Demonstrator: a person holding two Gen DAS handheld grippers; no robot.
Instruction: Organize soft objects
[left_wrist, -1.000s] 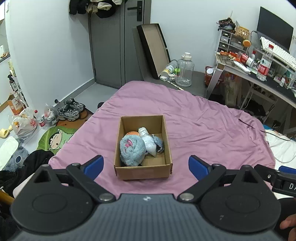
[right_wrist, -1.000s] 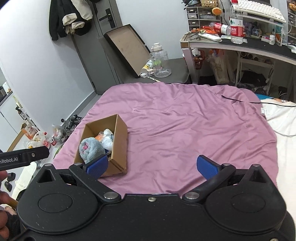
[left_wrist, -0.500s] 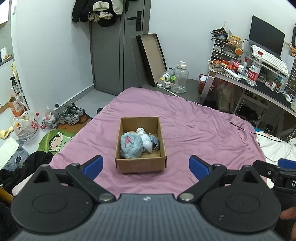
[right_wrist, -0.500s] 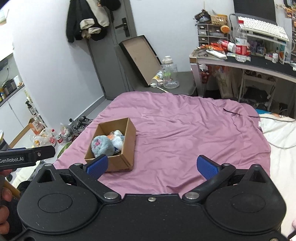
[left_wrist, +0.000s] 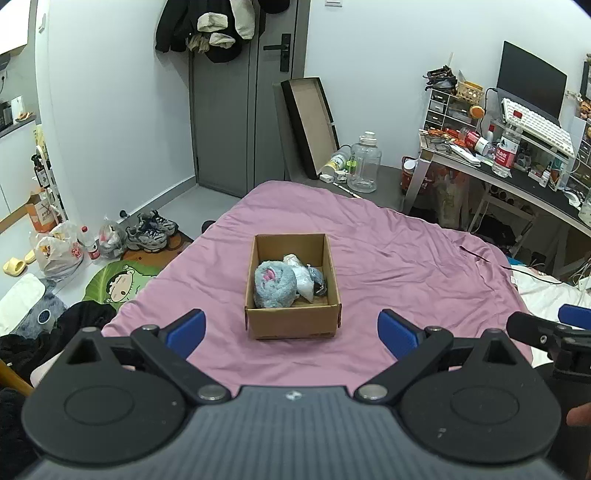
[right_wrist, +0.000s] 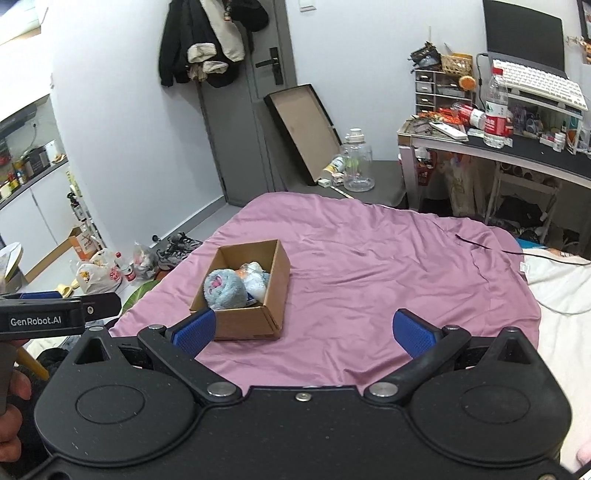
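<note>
purple bedsheet (left_wrist: 388, 266) fills the middle of both views, wrinkled and bare apart from one cardboard box (left_wrist: 293, 325) sitting at the centre of the left wrist view and left of centre in the right wrist view. around it, a grey door (left_wrist: 225, 110) stands at the upper middle and a cluttered desk (right_wrist: 517, 147) at the upper right.

inside the box i can see a fluffy blue-grey plush (left_wrist: 275, 283) at the near left, with a white soft item (left_wrist: 301, 277) and a darker grey-blue one (left_wrist: 317, 278) tucked just beside it toward the right wall. an orange bit peeks out behind them in the right wrist view; i cannot tell what it is.

my left gripper (left_wrist: 291, 328) has its jaws spread wide with nothing between them, and my right gripper (right_wrist: 303, 328) is the same, wide and empty. both hang short of the box, not touching it.

as i judge it, the gathering looks finished: i see no soft thing loose on the sheet, and everything soft in sight lies in the box. if anything is left, it lies outside these views.
</note>
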